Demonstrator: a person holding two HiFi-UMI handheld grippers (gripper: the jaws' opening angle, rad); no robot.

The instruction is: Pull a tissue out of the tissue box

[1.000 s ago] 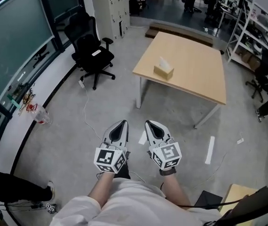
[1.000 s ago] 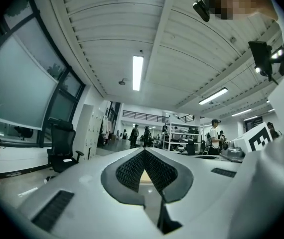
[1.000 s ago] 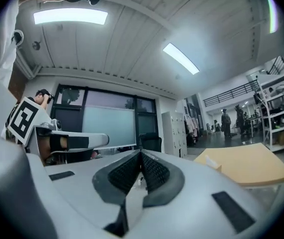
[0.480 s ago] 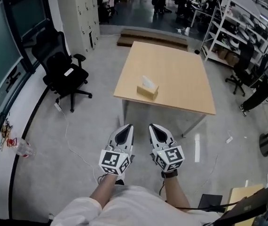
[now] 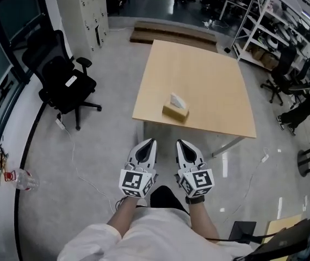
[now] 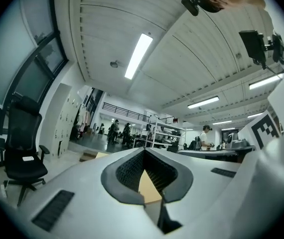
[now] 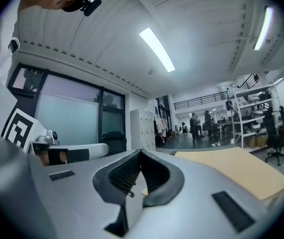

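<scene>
Tissue box (image 5: 175,111) lies lengthwise along table's (image 5: 209,64) near edge, tissue up. Only head view shows it. Left gripper (image 5: 150,142), right gripper (image 5: 180,142) clenched, empty.

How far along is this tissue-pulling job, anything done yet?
Nothing done yet: the tissue sticks up from the tissue box on the table, untouched. In hand: nothing; left gripper and right gripper are shut, empty, short of the table. Left: reach the box, pinch the tissue, pull it out.

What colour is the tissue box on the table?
The tissue box is tan; clearest in the head view.
</scene>
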